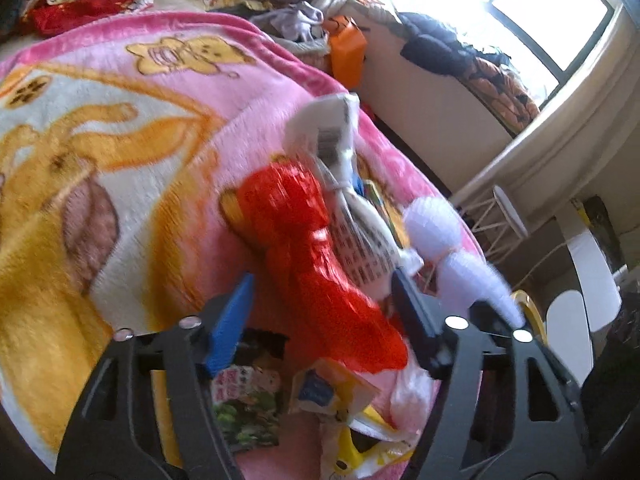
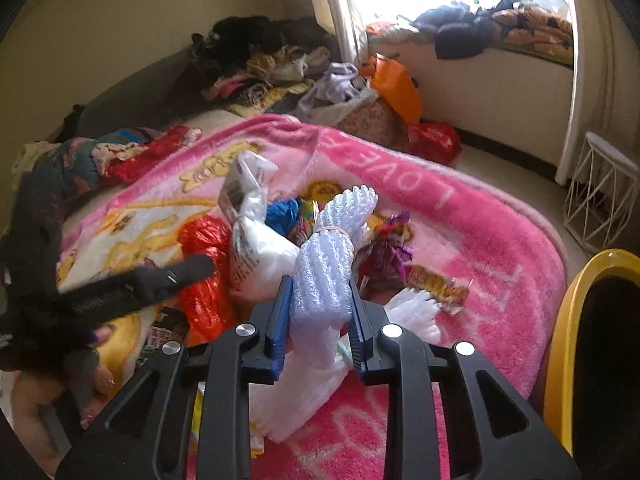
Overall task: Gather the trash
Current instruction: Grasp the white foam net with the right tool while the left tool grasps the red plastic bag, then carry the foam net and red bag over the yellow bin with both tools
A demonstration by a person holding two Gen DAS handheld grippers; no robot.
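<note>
I have a bed covered by a plush pink blanket with yellow cartoon figures, and the litter I'm after lies heaped near its rounded foot end. To my right, just past that edge, stands a yellow-rimmed bin with a dark inside; I judge that is where things go, though the frames don't confirm it.

The relation that matters: the white ribbed foam netting sleeve lies with its long axis running straight away from my right tool, and that tool has it clamped across the narrow way, blue pads pressing both flanks. The bin sits close on the right, so the right hand is the nearer one to it, and the floor strip between bed edge and bin looks open.

My left tool is partway spread over the crumpled red plastic bag, whose length runs diagonally from upper left down between the jaws. The blue pad on the left stands clear of it; the dark right jaw is close against it, but with the blur I can't say it presses. I read this as not yet gripped.

Beside the red bag lies a knotted white printed plastic bag, then small bright snack wrappers nearer the edge.
</note>
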